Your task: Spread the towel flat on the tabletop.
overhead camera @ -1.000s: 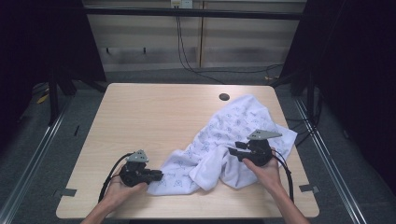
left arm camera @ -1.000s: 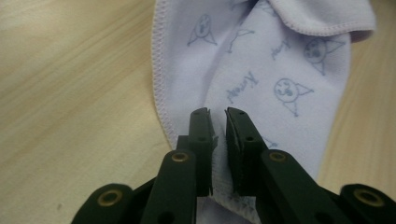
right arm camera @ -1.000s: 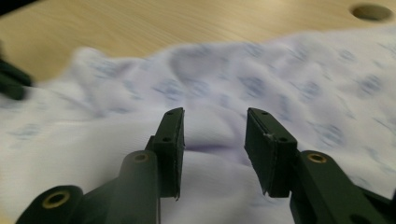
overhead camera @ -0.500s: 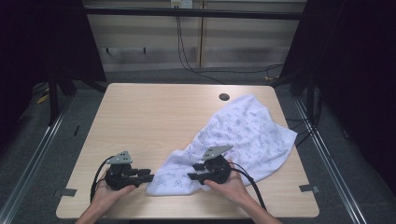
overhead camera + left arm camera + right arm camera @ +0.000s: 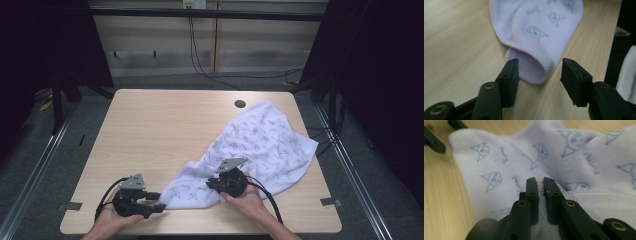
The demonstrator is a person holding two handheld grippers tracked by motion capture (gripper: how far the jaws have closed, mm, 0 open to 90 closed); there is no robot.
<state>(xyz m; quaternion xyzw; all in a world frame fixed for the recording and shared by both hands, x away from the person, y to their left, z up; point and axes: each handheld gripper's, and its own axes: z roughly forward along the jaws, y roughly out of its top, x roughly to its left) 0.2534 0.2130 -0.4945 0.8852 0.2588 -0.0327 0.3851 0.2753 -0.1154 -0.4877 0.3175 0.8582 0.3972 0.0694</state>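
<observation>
We see a light wood table [image 5: 165,135] with a white printed cloth [image 5: 260,145] spread over its right half, far corner near a dark round hole [image 5: 240,104]. Right gripper [image 5: 212,184] sits on the cloth's near fold, hand [image 5: 247,200] behind it. Left gripper [image 5: 156,202] rests on bare table at the near left edge, tips just beside the cloth's near corner. We can't resolve jaw gaps from here.

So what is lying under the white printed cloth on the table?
Under the cloth only the wooden table can be seen, bare around its edges. Anything below its middle is covered. The right gripper pinches a fold; the left gripper stands open at the near corner.
</observation>
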